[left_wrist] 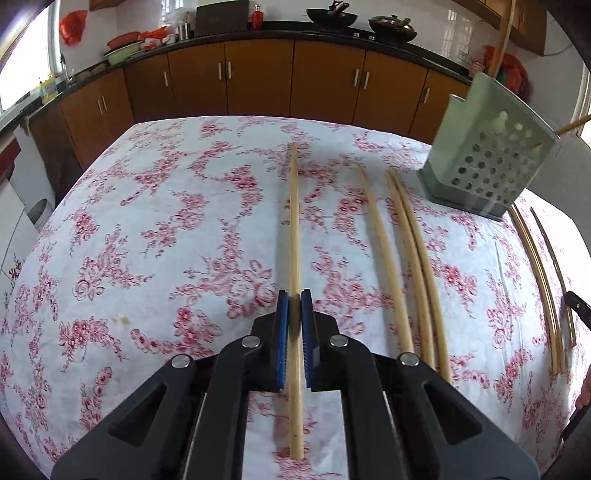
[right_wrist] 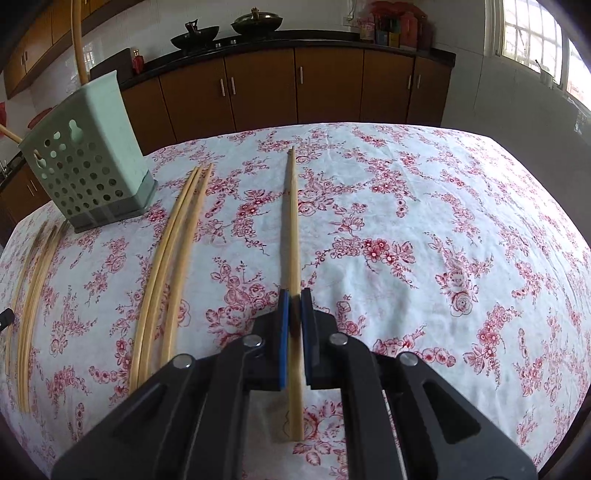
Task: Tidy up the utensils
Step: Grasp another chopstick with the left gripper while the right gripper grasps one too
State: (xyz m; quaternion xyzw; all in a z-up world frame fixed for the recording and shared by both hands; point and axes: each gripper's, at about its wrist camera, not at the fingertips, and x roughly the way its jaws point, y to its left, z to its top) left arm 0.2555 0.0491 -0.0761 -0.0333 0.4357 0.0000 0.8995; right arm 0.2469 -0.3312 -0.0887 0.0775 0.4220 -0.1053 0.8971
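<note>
Left gripper clamps a chopstick lying on the tablecloth; right gripper clamps another chopstick. Holder stands right of the left one. Only the right view shows the window

From where I stand, nothing here can be read. The boxes and jars on the far counter by the window carry coloured labels, but they are too small and blurred to make out any word. The red bottle near the woks shows no legible print. The pale green holder bears only holes, no brand or number.
</note>
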